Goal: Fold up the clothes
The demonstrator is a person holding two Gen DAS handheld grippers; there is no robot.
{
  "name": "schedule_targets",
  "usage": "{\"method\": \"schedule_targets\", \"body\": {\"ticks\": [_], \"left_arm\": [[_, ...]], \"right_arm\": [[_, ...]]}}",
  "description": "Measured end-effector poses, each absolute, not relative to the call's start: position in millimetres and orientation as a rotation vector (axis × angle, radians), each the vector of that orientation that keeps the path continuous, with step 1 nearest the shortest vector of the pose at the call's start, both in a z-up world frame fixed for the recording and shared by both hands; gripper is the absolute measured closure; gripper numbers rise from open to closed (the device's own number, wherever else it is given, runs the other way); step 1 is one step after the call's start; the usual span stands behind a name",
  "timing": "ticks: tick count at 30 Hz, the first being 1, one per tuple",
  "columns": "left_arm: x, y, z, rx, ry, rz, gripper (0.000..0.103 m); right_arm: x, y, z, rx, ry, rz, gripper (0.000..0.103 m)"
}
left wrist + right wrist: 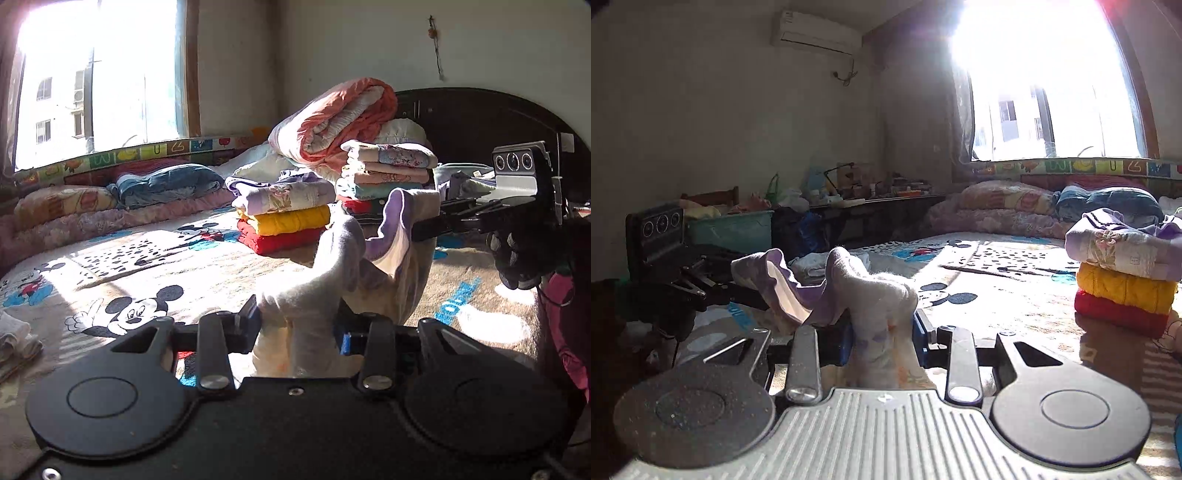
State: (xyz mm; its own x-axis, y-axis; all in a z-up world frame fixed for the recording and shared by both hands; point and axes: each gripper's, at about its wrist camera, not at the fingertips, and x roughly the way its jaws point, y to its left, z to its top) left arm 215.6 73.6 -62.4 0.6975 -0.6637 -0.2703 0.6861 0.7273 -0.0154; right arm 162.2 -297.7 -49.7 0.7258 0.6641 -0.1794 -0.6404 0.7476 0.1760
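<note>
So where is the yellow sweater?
The yellow sweater sits folded on the bed in a small pile, between a red garment below and a lilac one on top; it shows at the right wrist view's right edge.

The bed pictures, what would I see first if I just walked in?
First you would spot the pale garment with a purple edge, held up over the bed between the left gripper and the right gripper, each shut on a part of it. Next come the folded stack of red, yellow and lilac clothes on the Mickey Mouse sheet, and the very bright window behind.
</note>
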Motion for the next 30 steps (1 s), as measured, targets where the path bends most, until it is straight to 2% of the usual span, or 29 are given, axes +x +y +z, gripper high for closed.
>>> {"method": "schedule_targets", "body": {"ticks": [8,26,30], "left_arm": [[269.9,83.5,-84.0,-0.342,0.36,-0.69,0.064],[383.2,98.8,-138.0,-0.83,0.614,-0.645,0.062],[394.7,97.6,-151.7,-0.856,0.677,-0.622,0.062]], "right_arm": [[247.0,-313.6,-113.1,0.596,0.351,0.636,0.069],[353.6,-331.9,-183.6,1.096,0.546,0.586,0.07],[359.0,-333.4,-195.8,1.145,0.57,0.546,0.071]]}}
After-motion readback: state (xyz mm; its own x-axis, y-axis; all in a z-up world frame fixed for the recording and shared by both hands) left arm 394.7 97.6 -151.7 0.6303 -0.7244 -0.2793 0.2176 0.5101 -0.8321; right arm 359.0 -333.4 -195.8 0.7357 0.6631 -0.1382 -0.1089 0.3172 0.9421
